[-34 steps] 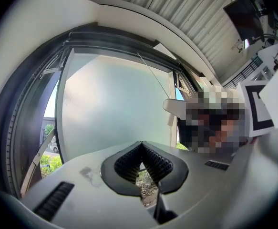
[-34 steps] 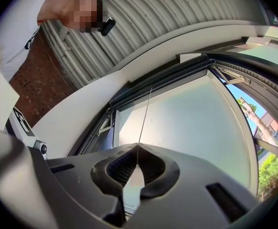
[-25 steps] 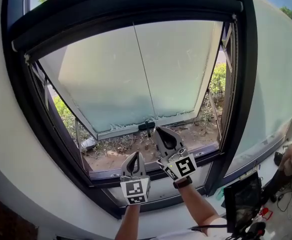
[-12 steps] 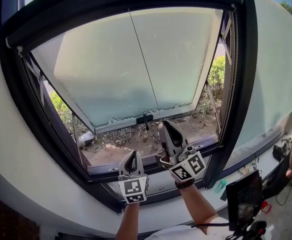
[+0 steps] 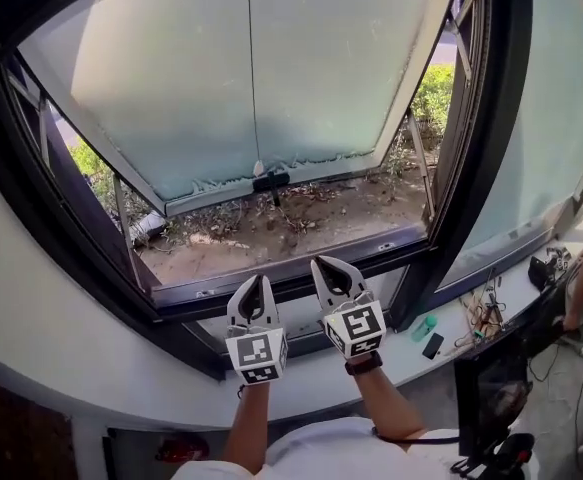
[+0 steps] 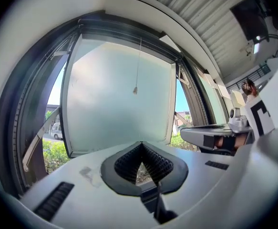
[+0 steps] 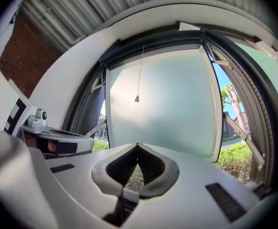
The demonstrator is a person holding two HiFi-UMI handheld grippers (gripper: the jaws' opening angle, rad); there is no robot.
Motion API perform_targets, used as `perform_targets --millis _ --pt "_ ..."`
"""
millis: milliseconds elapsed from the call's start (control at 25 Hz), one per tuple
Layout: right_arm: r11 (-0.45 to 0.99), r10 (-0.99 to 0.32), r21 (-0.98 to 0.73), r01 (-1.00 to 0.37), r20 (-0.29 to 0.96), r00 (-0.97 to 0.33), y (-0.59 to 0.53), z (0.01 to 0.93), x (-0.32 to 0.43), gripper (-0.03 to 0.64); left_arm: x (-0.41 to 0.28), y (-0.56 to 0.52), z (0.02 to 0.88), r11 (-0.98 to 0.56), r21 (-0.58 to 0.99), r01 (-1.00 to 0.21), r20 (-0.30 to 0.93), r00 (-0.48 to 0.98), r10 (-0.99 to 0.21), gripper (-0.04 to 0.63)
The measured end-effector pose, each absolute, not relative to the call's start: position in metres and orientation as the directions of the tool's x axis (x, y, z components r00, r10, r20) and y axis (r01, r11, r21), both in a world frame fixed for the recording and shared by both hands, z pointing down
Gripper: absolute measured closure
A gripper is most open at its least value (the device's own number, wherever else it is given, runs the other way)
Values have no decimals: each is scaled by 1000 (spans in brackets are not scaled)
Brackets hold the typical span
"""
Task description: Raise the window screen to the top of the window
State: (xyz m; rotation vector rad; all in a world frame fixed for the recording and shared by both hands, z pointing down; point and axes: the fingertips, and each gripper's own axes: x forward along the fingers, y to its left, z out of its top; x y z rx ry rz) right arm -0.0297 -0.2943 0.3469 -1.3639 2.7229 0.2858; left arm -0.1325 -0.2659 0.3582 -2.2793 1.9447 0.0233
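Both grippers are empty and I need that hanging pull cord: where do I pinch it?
Pinch the pull cord just above its small end weight, from the room side, jaws level: it hangs straight before the frosted pane, and the weight should stop slipping.

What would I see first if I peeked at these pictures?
The big frosted window pane comes first. It is swung outward and fills the top of the head view, with a thin pull cord hanging in front of it. Low in the middle, by the bottom frame, the left gripper and right gripper sit side by side, fingers shut and empty.
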Motion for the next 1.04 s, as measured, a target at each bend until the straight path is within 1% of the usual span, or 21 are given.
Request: perform_targets --millis 80,160,560,1040 --pt "606 -778 134 -784 -108 -619 -291 365 -36 614 -129 -264 371 -146 -131 -981 -87 158 -984 594" --pt "618 -771 140 -773 -84 -631 -289 373 -41 614 -125 -260 381 -153 -130 -980 -75 164 -984 594" --pt "638 -759 88 -765 -96 -644 -281 379 -48 615 -136 -248 392 -131 -116 -985 -51 138 -989 594" --pt "633 -761 108 -767 -94 -641 -284 380 -44 615 -131 -255 398 -139 -112 -984 -52 146 -988 594"
